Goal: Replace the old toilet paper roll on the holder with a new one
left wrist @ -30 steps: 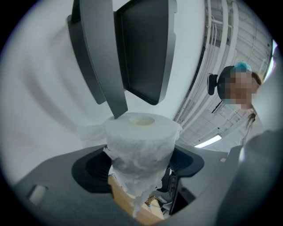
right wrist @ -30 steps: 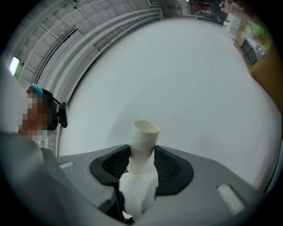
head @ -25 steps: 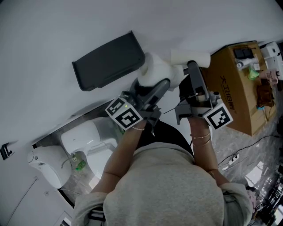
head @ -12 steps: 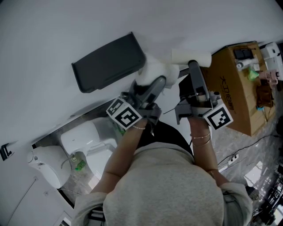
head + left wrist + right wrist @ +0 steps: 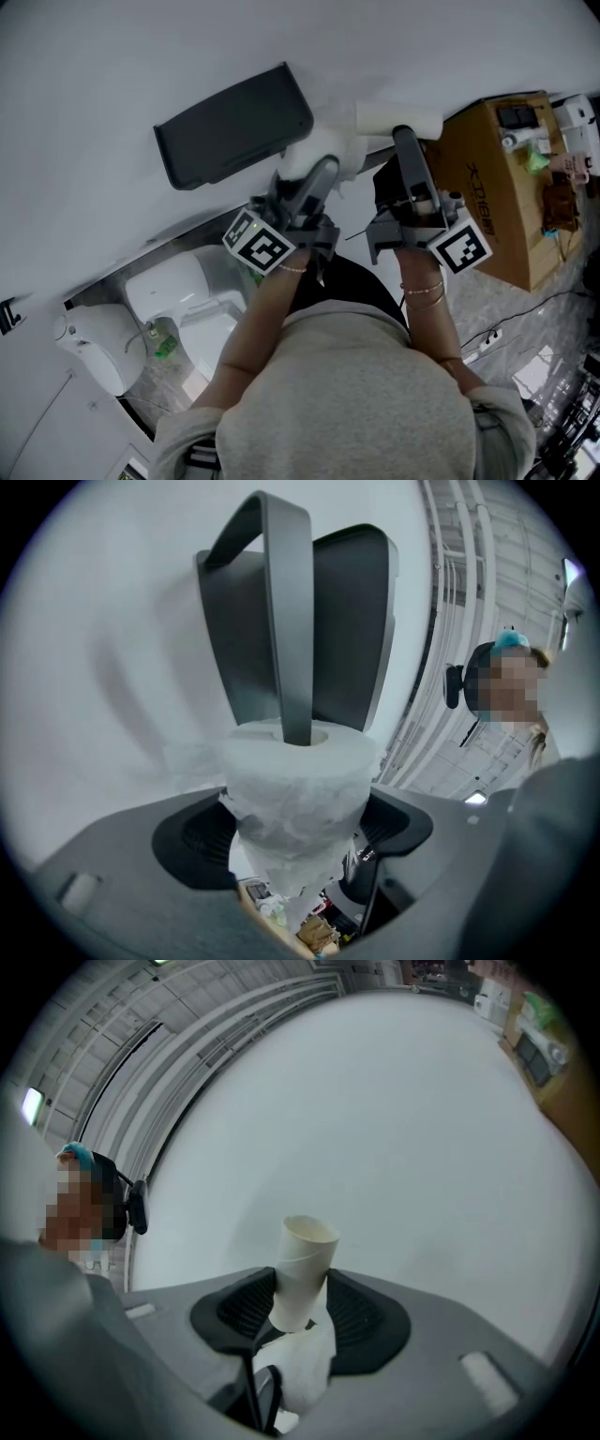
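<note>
A dark grey paper holder [image 5: 234, 127] hangs on the white wall. My left gripper [image 5: 317, 176] is shut on a new white toilet paper roll [image 5: 323, 148] at the holder's right end. In the left gripper view the holder's bar [image 5: 286, 621] runs down into the core of the roll [image 5: 295, 789], which sits squeezed between the pads of the left gripper [image 5: 295, 829]. To the right, my right gripper [image 5: 403, 141] is shut on an empty cardboard tube [image 5: 396, 118], held up near the wall. The right gripper view shows that tube [image 5: 302, 1274] upright between the pads of the right gripper [image 5: 300, 1305].
A white toilet [image 5: 178, 300] stands below left, with a green bottle [image 5: 167, 345] beside it. A brown cardboard box [image 5: 502, 178] with small items on top sits at the right. Cables and a power strip [image 5: 492, 339] lie on the floor.
My left gripper has tilted and brought the new roll a little closer to the holder's right end. The right gripper with the tube has stayed put.
</note>
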`<state>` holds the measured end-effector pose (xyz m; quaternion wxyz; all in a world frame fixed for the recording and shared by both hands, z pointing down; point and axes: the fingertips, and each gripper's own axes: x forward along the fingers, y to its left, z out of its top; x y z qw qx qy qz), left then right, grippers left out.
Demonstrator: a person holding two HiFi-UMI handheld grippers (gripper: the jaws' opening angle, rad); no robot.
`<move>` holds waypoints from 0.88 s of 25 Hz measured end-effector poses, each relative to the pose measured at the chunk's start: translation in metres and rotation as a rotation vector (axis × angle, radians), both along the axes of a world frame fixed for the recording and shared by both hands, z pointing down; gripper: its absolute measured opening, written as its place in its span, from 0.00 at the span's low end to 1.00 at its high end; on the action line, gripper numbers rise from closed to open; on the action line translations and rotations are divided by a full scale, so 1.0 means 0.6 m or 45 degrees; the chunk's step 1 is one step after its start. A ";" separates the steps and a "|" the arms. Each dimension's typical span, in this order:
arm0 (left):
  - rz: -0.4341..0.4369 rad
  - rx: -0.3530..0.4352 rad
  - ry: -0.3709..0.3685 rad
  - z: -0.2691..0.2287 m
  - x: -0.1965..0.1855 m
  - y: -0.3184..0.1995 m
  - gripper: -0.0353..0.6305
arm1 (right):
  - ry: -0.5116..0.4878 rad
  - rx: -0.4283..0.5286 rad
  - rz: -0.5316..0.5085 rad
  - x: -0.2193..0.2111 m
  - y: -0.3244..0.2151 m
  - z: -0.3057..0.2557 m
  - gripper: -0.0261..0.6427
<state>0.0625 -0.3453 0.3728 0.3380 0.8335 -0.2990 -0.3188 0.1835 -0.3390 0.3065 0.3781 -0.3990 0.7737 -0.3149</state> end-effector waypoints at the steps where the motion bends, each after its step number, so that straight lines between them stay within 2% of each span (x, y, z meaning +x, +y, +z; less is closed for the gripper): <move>1: -0.012 -0.003 0.006 0.001 -0.002 -0.001 0.66 | 0.000 -0.007 -0.006 -0.002 0.000 0.003 0.31; 5: -0.044 0.009 0.027 -0.001 -0.002 -0.001 0.66 | 0.001 -0.016 -0.035 -0.003 0.001 0.010 0.31; 9: -0.060 0.019 0.067 -0.005 -0.044 0.009 0.66 | 0.006 -0.002 -0.061 -0.046 0.009 0.003 0.31; 15: -0.068 0.011 0.086 -0.007 -0.043 0.011 0.66 | 0.017 0.002 -0.072 -0.050 0.015 0.000 0.31; 22: -0.157 0.014 0.204 -0.009 -0.091 0.013 0.66 | 0.039 0.008 -0.071 -0.061 0.025 0.000 0.31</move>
